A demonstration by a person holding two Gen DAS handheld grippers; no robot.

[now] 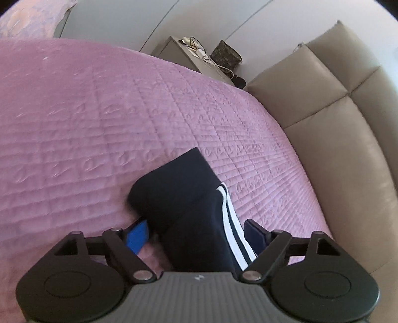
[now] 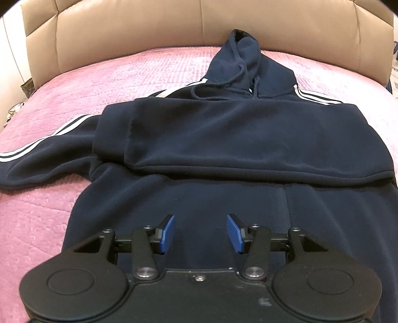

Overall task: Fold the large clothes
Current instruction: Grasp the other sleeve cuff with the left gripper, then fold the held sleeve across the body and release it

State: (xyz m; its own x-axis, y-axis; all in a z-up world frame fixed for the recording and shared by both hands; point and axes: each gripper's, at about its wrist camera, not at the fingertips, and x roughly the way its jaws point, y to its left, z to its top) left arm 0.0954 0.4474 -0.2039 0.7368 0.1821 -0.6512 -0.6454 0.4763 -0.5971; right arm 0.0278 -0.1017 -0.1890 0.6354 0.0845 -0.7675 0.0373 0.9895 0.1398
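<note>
A navy hoodie [image 2: 199, 198] with white stripes lies face up on the pink bedspread [image 2: 37, 223], its hood [image 2: 238, 67] toward the headboard. One sleeve [image 2: 223, 139] is folded across the chest. The other sleeve [image 2: 37, 159] stretches out to the left. In the left wrist view that sleeve's cuff end [image 1: 174, 193] lies between the wide-apart jaws of my left gripper [image 1: 195, 236]; the blue pads [image 1: 136, 236] do not press on it. My right gripper [image 2: 201, 233] hovers open over the hoodie's lower front with nothing between its fingers.
A padded beige headboard [image 2: 149, 32] runs along the bed's far side and shows again in the left wrist view as the headboard [image 1: 335, 124]. A grey nightstand [image 1: 179, 52] with cables and a dark pouch [image 1: 226, 54] stands beside the bed. A patterned pillow [image 1: 29, 20] lies at the corner.
</note>
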